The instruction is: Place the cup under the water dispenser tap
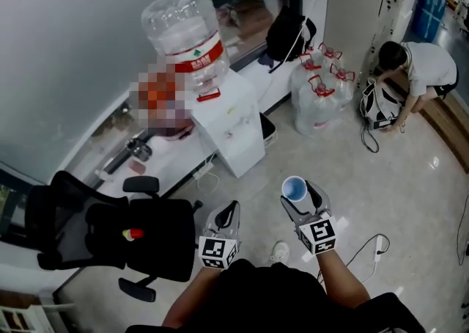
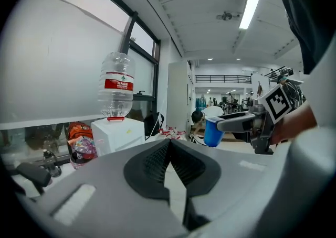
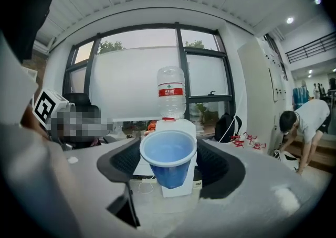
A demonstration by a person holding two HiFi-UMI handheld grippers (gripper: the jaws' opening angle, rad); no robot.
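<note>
step: we judge this to be the carry. the cup [image 3: 168,154] is in hand and the dispenser [image 1: 236,127] is not yet reached.
right gripper: the right gripper [image 3: 169,162] has its jaws standing wide but closed on the blue cup, one pad on each side under the rim. the cup is upright, mouth up, and looks empty.
left gripper: the left gripper [image 2: 169,142] has its jaws brought together at the tips with nothing between them. it hangs just beside the right one, close to our body.
cup's place: in the air over the floor, well apart from the dispenser. in the right gripper view it sits straight in front of the white box.
dispenser: a white box by the window with a bottle [image 1: 183,31] upside down on top. we cannot make out the tap from here, as it is too small.
grip: the cup looks like thin plastic, so we should hold the squeeze as it is, since more would likely buckle the wall.
approach: we should come at the front face squarely and keep the cup level, and find the tap before we go close.
placing: we should bring the rim in below the tap, not against it, then set the base down flat and part the jaws only once it stands on its own.
watch for: the chair [image 1: 124,240] on our left is near our path, so the idle gripper is best kept tucked in.
</note>
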